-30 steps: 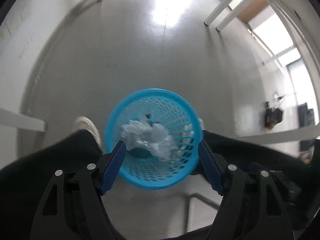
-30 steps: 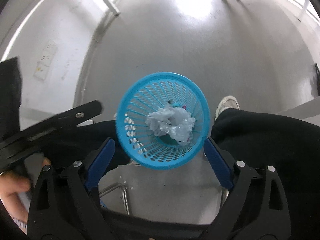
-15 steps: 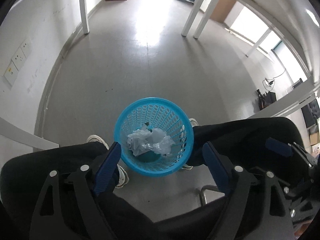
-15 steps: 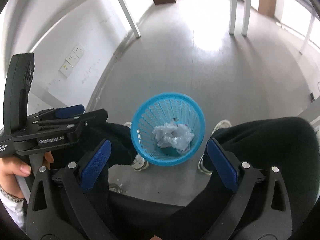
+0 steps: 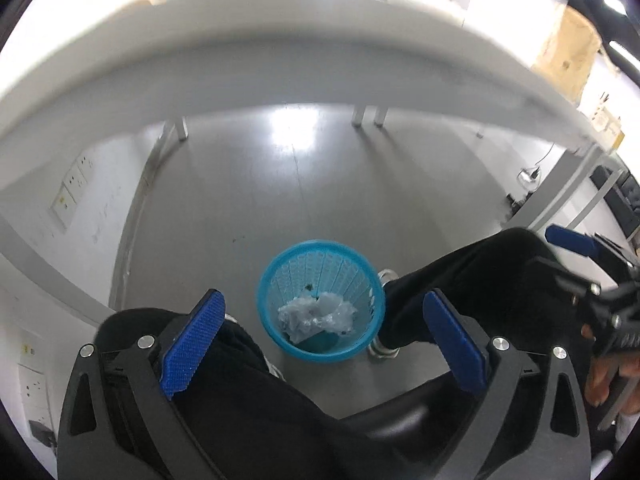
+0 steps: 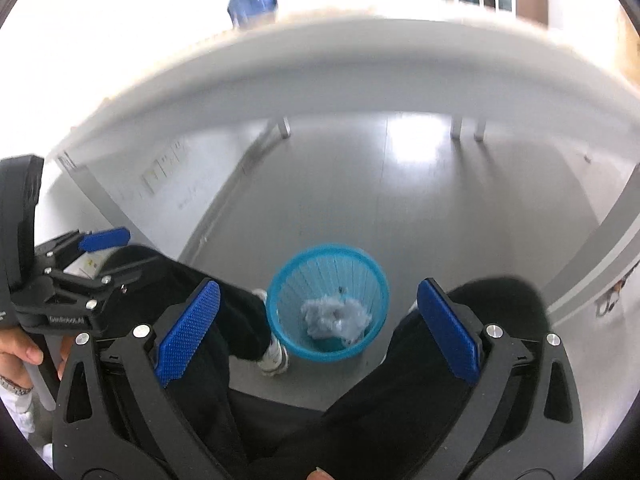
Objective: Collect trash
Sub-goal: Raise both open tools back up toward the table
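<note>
A blue mesh basket [image 5: 320,266] stands on the grey floor between a seated person's feet. Crumpled whitish plastic trash [image 5: 316,316] lies inside it. My left gripper [image 5: 322,300] hangs well above the basket, its jaws opening, with nothing between the blue pads [image 5: 192,344]. In the right wrist view the same basket [image 6: 328,270] and trash [image 6: 334,316] show far below my right gripper [image 6: 318,290], which stands open and empty. A hand [image 6: 20,354] holds the left gripper's handle at that view's left edge.
A white table edge [image 5: 280,52] arches across the top of both views, close overhead. Its legs [image 5: 370,114] stand at the far side of the floor. Dark trouser legs [image 5: 480,280] and a shoe [image 6: 274,354] flank the basket. A white wall with sockets [image 5: 72,188] runs along the left.
Both grippers have risen away from the basket, which now looks smaller and farther below. The left jaws have spread wider. The table edge has come into view at the top.
</note>
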A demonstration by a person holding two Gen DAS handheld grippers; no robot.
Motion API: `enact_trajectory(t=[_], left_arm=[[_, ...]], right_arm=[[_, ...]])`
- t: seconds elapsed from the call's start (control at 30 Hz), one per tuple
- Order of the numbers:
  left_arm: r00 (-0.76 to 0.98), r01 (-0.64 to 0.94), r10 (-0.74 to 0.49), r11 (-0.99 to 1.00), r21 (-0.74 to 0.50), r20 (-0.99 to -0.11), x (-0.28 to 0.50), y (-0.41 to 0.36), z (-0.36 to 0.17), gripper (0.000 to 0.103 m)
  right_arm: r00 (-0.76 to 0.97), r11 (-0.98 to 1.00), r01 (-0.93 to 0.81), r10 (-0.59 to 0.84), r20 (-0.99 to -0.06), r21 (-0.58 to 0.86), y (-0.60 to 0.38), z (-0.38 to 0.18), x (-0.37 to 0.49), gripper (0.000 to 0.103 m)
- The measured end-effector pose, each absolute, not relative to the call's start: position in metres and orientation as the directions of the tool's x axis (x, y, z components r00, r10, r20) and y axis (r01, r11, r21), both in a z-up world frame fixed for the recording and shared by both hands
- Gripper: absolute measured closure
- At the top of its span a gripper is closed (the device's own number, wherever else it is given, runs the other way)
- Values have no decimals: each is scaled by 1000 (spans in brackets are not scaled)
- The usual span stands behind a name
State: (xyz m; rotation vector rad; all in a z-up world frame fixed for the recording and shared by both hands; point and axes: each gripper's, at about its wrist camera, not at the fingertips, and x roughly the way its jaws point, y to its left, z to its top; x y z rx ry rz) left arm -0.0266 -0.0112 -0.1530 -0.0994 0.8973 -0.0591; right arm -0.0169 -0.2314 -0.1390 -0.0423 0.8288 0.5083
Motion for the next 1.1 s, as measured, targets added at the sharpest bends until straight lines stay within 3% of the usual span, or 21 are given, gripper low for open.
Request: enact_trajectory(t=[0.23,0.47,0.83,1.1], left_arm=[[730,17,-87,994,-108,-678,-40,-1,-91,6],[800,34,-102,992,-124,-591,-31,8,-34,6],[844,51,-108,991,-123,-525,4,13,19,6],[837,64,-130,988,-141,-532,53,24,34,6]], right_arm=[[640,859,-476,486,-595,189,-243,-66,-24,9],[686,856,-501,482,-546,126,-236,-17,-11,9],[693,857,-509,462,-553,78,-212,11,35,9],[639,829,-555,479,-601,71,-192,6,76,11]])
